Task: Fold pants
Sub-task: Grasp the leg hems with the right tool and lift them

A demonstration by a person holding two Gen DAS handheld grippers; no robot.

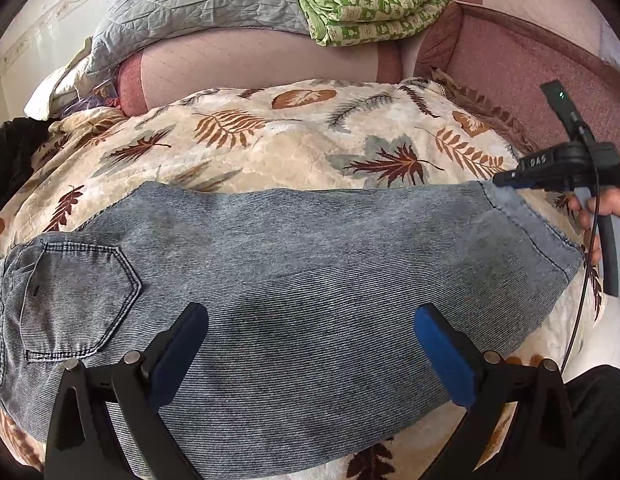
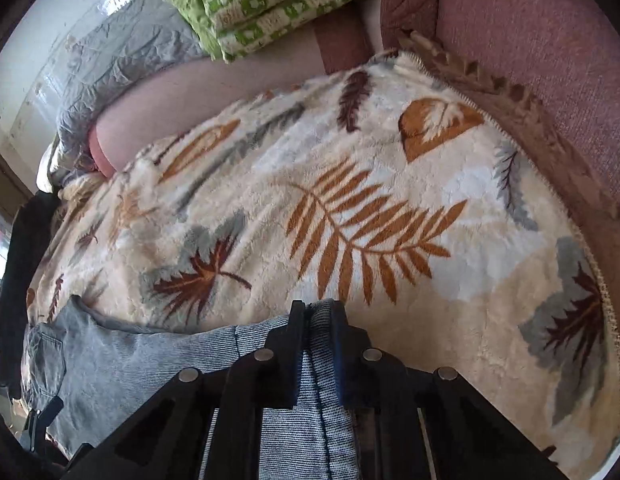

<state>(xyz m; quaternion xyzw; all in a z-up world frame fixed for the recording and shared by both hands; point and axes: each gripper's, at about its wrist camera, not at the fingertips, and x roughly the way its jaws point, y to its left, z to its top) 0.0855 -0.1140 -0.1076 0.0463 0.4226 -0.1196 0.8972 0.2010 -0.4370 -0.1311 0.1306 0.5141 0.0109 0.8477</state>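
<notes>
Grey-blue denim pants point(image 1: 294, 264) lie flat across a leaf-patterned blanket point(image 1: 270, 136), back pocket at the left, leg hem at the right. My left gripper point(image 1: 310, 344) is open and empty, fingers spread just above the middle of the pants. My right gripper point(image 1: 510, 180) is at the far corner of the hem. In the right wrist view it point(image 2: 320, 320) is shut on the hem of the pants point(image 2: 322, 400), with denim pinched between the fingers.
The blanket point(image 2: 350, 200) covers a pink sofa point(image 1: 510, 40). A green patterned quilt point(image 1: 370, 8) and a grey quilt point(image 1: 198, 0) lie on the sofa back. Dark clothing point(image 1: 10, 152) sits at the left edge.
</notes>
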